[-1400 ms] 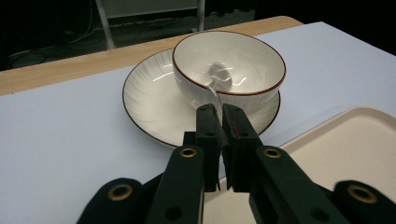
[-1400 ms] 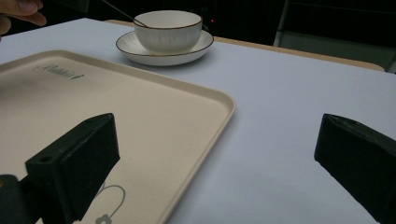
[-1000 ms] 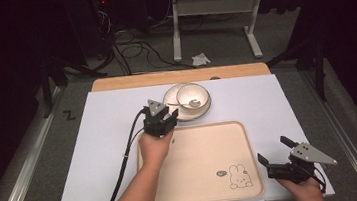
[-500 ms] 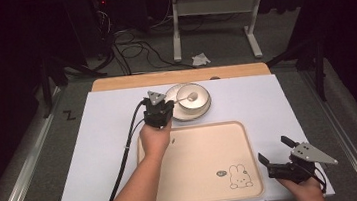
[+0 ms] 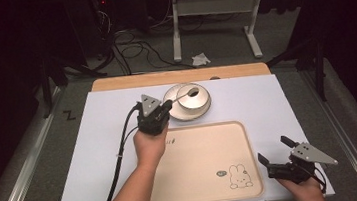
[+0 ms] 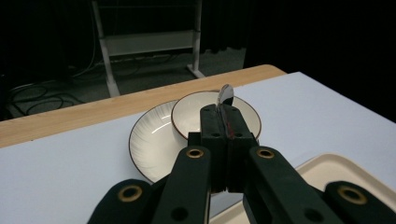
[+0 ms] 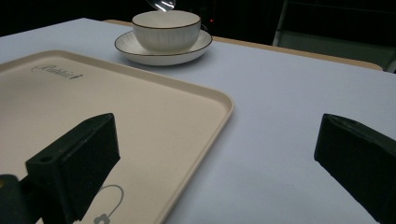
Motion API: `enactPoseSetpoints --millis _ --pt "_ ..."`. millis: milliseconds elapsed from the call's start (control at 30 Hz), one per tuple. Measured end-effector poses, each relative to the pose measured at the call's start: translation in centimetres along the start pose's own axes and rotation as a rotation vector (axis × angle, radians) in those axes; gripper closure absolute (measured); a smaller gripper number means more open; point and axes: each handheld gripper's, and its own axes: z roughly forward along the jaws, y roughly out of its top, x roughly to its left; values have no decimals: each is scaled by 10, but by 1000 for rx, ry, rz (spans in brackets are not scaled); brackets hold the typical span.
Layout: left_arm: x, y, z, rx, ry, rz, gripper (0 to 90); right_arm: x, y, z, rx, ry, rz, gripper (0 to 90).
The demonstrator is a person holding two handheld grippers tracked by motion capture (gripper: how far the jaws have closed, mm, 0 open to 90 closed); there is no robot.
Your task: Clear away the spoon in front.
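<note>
A metal spoon (image 6: 225,95) is clamped by its handle between the jaws of my left gripper (image 6: 227,116), which is shut on it. The spoon (image 5: 186,94) reaches out over a white bowl (image 5: 197,98) that stands on a white ribbed plate (image 5: 180,111). The left gripper (image 5: 166,108) hangs just left of the bowl, above the tray's far left corner. A beige tray (image 5: 203,163) with a rabbit print lies in front of the plate. My right gripper (image 5: 273,149) rests open at the tray's near right corner. From the right gripper (image 7: 217,130) I see the bowl (image 7: 166,28), the plate (image 7: 154,53) and the spoon's tip (image 7: 161,4).
A white mat (image 5: 96,154) covers the wooden table (image 5: 179,76). The left gripper's cable (image 5: 121,151) trails down across the mat's left half. Beyond the table are a metal stand (image 5: 212,6) and loose cables (image 5: 130,40) on the floor.
The left gripper has closed on the spoon's handle and drawn up and slightly left with it. The right gripper has stayed where it was.
</note>
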Motion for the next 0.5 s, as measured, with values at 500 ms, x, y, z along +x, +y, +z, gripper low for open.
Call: enactPoseSetpoints --millis 500 --pt "33 -50 -90 -9 51 -17 898 2 1 0 1 -5 -14 6"
